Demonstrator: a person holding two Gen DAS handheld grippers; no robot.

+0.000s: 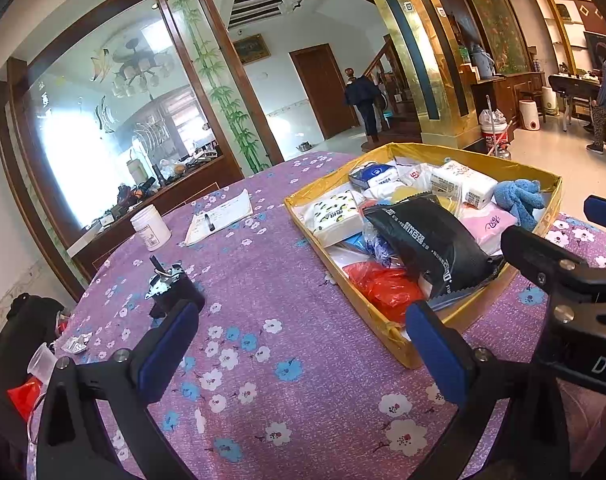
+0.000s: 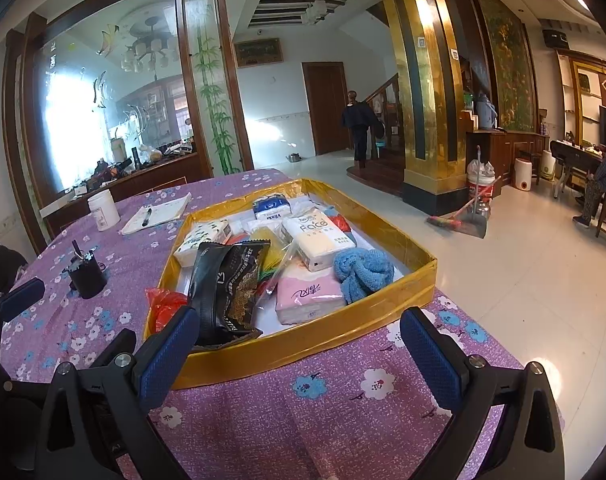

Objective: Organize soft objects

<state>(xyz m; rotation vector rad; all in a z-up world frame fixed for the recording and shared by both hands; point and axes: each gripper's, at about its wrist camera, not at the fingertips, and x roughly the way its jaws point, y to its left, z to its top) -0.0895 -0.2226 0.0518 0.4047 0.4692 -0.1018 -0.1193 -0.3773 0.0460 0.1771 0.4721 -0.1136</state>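
Note:
A gold-edged tray (image 2: 303, 344) (image 1: 383, 322) on the purple flowered tablecloth holds soft items: a black pouch (image 2: 227, 284) (image 1: 431, 240), a blue knitted cloth (image 2: 363, 270) (image 1: 519, 198), a pink tissue pack (image 2: 307, 296), white tissue packs (image 2: 315, 236), a red plastic bag (image 2: 165, 306) (image 1: 387, 288). My left gripper (image 1: 303, 356) is open and empty over the cloth, left of the tray. My right gripper (image 2: 299, 356) is open and empty at the tray's near edge; it also shows in the left wrist view (image 1: 543, 256).
A black pen holder (image 2: 87, 274) (image 1: 175, 288), a white jar (image 2: 103, 210) (image 1: 151, 227) and a notepad with a pen (image 2: 155, 212) (image 1: 219, 216) sit left of the tray. The table edge drops to tiled floor on the right. A broom and dustpan (image 2: 463, 220) stand beyond.

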